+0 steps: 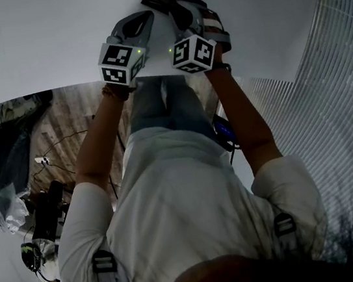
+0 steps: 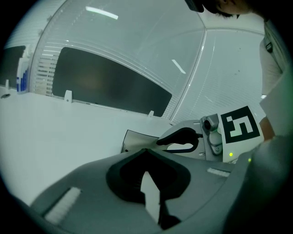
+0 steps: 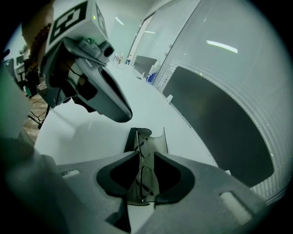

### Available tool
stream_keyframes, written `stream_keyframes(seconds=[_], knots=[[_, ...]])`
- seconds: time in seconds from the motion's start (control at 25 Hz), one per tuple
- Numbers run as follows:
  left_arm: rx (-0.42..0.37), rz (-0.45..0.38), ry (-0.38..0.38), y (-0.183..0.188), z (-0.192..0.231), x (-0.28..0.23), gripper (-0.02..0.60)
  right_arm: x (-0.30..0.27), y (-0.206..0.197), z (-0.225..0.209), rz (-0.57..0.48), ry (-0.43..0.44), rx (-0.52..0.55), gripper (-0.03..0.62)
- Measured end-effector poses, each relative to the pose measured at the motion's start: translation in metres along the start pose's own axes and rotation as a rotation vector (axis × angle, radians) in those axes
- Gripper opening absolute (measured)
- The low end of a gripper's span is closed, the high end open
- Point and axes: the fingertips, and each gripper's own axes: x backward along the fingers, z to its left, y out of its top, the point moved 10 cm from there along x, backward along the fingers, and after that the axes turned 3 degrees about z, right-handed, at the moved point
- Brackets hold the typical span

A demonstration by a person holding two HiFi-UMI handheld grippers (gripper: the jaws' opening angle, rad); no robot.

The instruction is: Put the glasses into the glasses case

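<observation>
One risk: right gripper (image 3: 146,155), jaws apart astride thin wire-framed glasses (image 3: 139,176) in open dark case (image 3: 155,141), may hook them withdrawing; left gripper (image 2: 146,151) jaws together.

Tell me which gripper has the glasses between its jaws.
The right gripper: the glasses sit between its jaws, at the case; the left gripper has none.

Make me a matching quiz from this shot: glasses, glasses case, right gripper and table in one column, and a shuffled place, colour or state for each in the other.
Things:
1. glasses
2. glasses case
3. right gripper
4. table

Descriptions:
A. white
B. jaws apart
C. lying open on the table
D. between the right gripper's jaws

Pairs: 1-D; 2-C; 3-B; 4-A
</observation>
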Motion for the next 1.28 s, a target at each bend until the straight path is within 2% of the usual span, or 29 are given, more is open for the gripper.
stream_keyframes(seconds=[0.12,0.28,0.48,0.64,0.8,0.96,1.08,1.28], knots=[[-0.002,-0.031,-0.001,0.006,-0.013,0.012,0.002,0.027,0.002,-0.003,-0.017,0.001,-0.042,0.100],[0.001,-0.056,-0.022,0.017,-0.045,0.045,0.002,0.086,0.010,-0.001,-0.090,0.047,-0.201,0.098],[-0.064,-0.146,-0.079,0.047,-0.080,0.076,0.002,0.162,0.028,-0.014,-0.201,-0.041,-0.306,0.044],[-0.074,-0.200,-0.124,0.070,-0.121,0.106,0.002,0.221,0.035,-0.019,-0.277,-0.089,-0.372,0.006],[-0.104,-0.276,-0.161,0.093,-0.158,0.129,0.002,0.271,0.036,-0.027,-0.368,-0.146,-0.425,0.003],[-0.194,-0.369,-0.200,0.116,-0.186,0.144,0.002,0.312,0.036,-0.037,-0.467,-0.224,-0.485,0.003],[-0.228,-0.392,-0.238,0.121,-0.212,0.159,0.002,0.349,0.032,-0.033,-0.538,-0.262,-0.521,0.003],[-0.236,-0.427,-0.288,0.121,-0.248,0.172,0.002,0.392,0.022,-0.027,-0.640,-0.317,-0.576,0.003]])
